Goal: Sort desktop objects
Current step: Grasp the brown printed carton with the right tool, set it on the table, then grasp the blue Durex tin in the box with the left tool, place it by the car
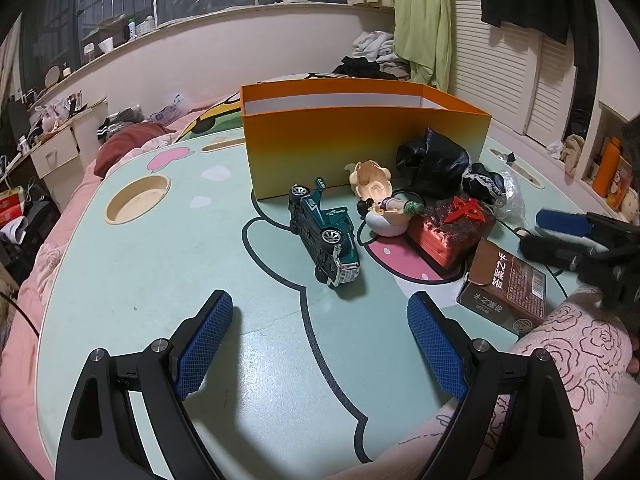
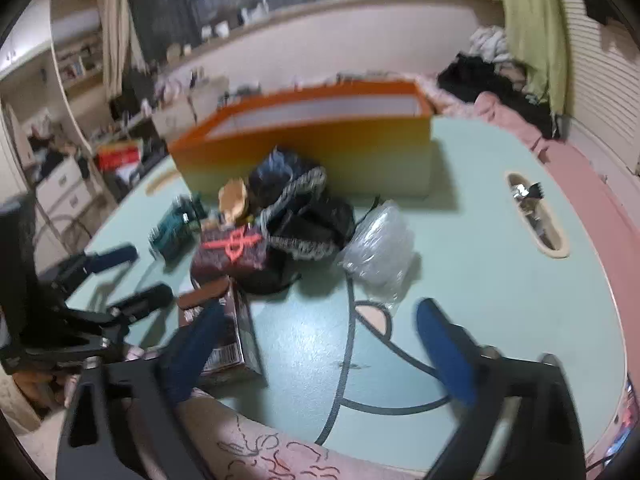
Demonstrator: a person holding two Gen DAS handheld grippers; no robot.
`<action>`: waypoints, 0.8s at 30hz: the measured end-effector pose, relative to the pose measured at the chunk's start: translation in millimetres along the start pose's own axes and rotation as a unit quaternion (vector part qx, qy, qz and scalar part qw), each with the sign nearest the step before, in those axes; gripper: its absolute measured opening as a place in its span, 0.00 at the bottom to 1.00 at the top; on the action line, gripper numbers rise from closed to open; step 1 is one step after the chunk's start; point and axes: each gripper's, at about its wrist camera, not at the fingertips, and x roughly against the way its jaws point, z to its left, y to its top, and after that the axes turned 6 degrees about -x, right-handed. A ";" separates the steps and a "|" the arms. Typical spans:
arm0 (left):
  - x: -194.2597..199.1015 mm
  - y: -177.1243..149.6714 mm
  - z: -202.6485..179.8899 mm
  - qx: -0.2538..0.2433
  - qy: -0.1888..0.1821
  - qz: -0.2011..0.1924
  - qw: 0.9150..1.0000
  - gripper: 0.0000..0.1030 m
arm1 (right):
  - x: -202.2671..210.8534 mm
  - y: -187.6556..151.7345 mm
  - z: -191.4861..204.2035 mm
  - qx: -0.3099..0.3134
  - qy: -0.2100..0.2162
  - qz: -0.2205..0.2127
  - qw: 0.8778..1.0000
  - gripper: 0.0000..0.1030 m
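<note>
An orange box (image 1: 360, 136) stands open at the back of the mint-green table (image 1: 160, 264); it also shows in the right wrist view (image 2: 320, 148). In front of it lie a green toy truck on its side (image 1: 324, 232), a small figurine (image 1: 384, 212), a red card deck (image 1: 452, 232), a brown card box (image 1: 504, 288), a black bag (image 1: 432, 160) and a clear plastic bag (image 2: 380, 248). My left gripper (image 1: 320, 344) is open and empty, just short of the truck. My right gripper (image 2: 320, 352) is open and empty, its left finger over the brown box (image 2: 228, 340).
A round cup recess (image 1: 138, 198) sits at the table's left and a slot recess (image 2: 536, 216) at its right. Pink bedding (image 1: 580, 352) lies at the near edge. The right gripper (image 1: 580, 240) shows at the right of the left wrist view.
</note>
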 end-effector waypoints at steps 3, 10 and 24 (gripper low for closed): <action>0.5 0.0 0.0 0.000 0.000 -0.001 1.000 0.86 | 17.6 -0.7 2.0 -0.004 0.004 -0.045 0.999 0.83; 0.2 0.1 -0.6 -0.001 0.001 -0.001 1.000 0.86 | -2.8 3.4 -4.1 -0.017 -0.071 -0.003 0.997 0.83; 2.9 0.7 0.7 0.005 -0.006 -0.003 1.000 0.86 | -9.1 -5.0 7.9 0.031 -0.106 0.012 0.994 0.86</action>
